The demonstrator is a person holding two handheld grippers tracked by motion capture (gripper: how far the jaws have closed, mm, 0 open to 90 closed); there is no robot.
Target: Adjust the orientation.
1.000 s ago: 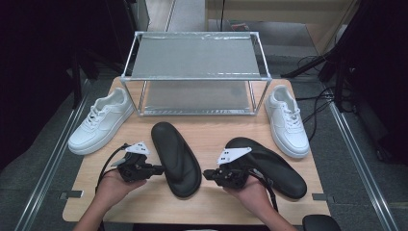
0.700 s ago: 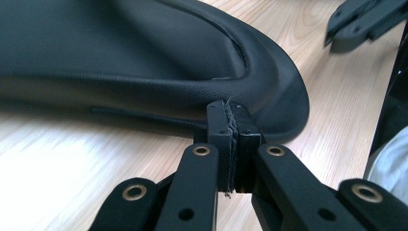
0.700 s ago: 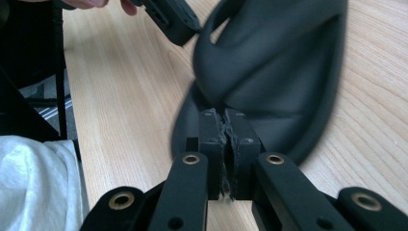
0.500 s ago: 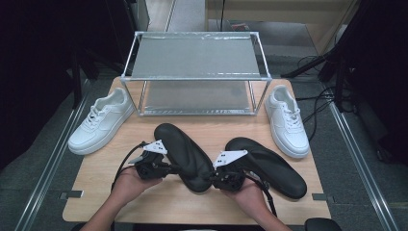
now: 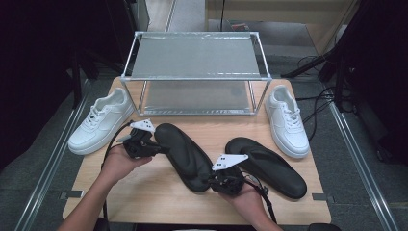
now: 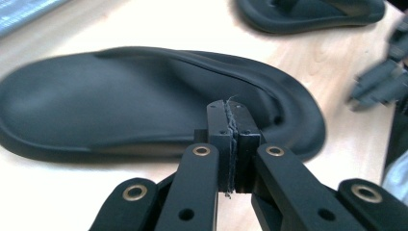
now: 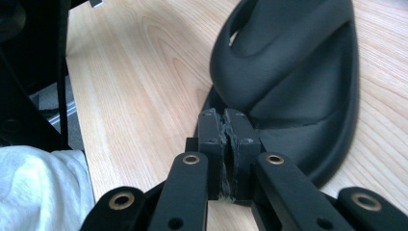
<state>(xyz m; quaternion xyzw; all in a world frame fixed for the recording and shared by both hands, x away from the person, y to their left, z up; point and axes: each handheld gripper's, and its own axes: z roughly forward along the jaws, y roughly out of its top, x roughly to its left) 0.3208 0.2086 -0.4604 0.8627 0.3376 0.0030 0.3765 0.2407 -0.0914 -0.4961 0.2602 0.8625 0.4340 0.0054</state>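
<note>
A black slipper lies slantwise on the wooden table between my two grippers. My left gripper is at its far left end. In the left gripper view the pads are pressed together against the rim of the slipper, with nothing visible between them. My right gripper sits at the near right end. Its jaws are also shut, and its tips rest at the slipper's edge beside the strap. A second black slipper lies to the right.
A metal two-shelf rack stands at the back middle. One white sneaker lies left of it and another white sneaker lies to the right. Cables trail from both grippers. The table's front edge runs just below my hands.
My left gripper has moved right to the slipper, then up along it to its far end. The slipper's near end has swung right toward the right gripper, which stayed put.
</note>
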